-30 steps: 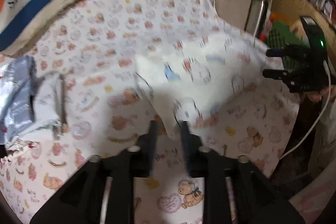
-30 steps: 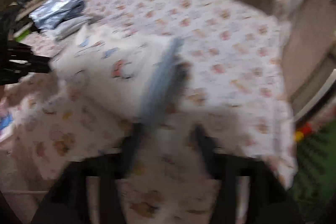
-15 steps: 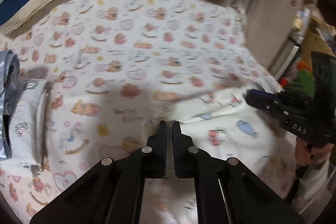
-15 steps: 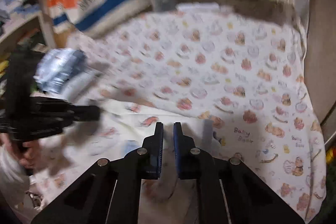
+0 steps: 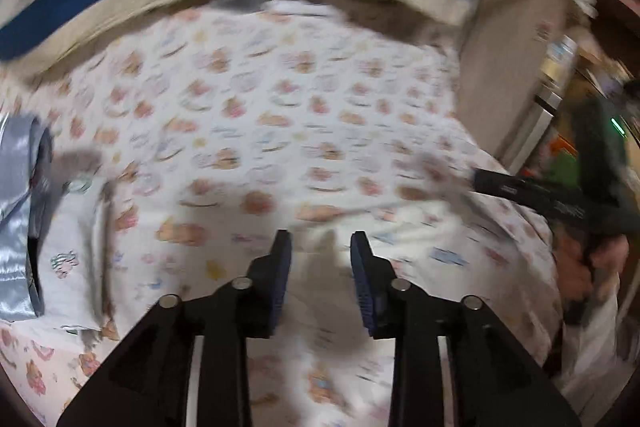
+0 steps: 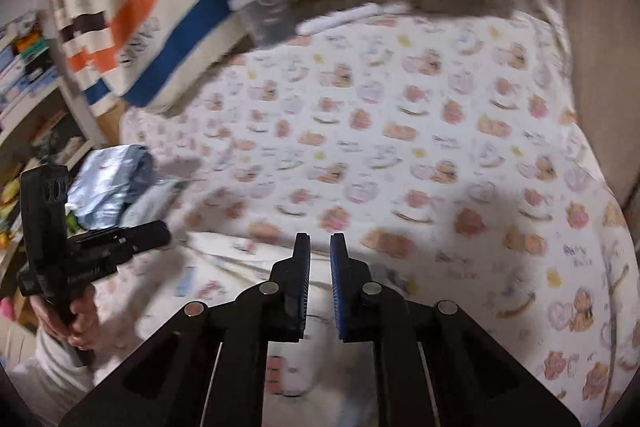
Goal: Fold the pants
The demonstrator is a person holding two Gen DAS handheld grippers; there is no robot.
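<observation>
The left gripper point(image 5: 320, 247) is seen with its jaws apart and opening, nothing pinched between them, only the pale printed pants point(image 5: 420, 251) lying flat beneath and just ahead of the fingers. The right gripper point(image 6: 320, 247) is held nearly closed, a thin gap left between the pads, and whether any cloth is caught in that gap cannot be told, since the pants point(image 6: 240, 267) run under and behind the fingers there. The pants are spread on the bear-print bedsheet point(image 6: 440, 147), stretched from one pair of fingers across to the other. A risk is judged here: with the left jaws letting go, the edge just laid could spring back or slide, and the fold could be left crooked if the right side is dragged while the left is free. A second risk is that sheet and pants, both pale and patterned, are grabbed together at the next pinch. Well off to the left of the left fingers a silvery folded garment point(image 5: 16, 219) is partly cut off by the frame. Both views are smeared by motion, so the hems, the waistband and the exact fold line cannot be made out, and the near part of the pants is hidden behind the black gripper bodies.
</observation>
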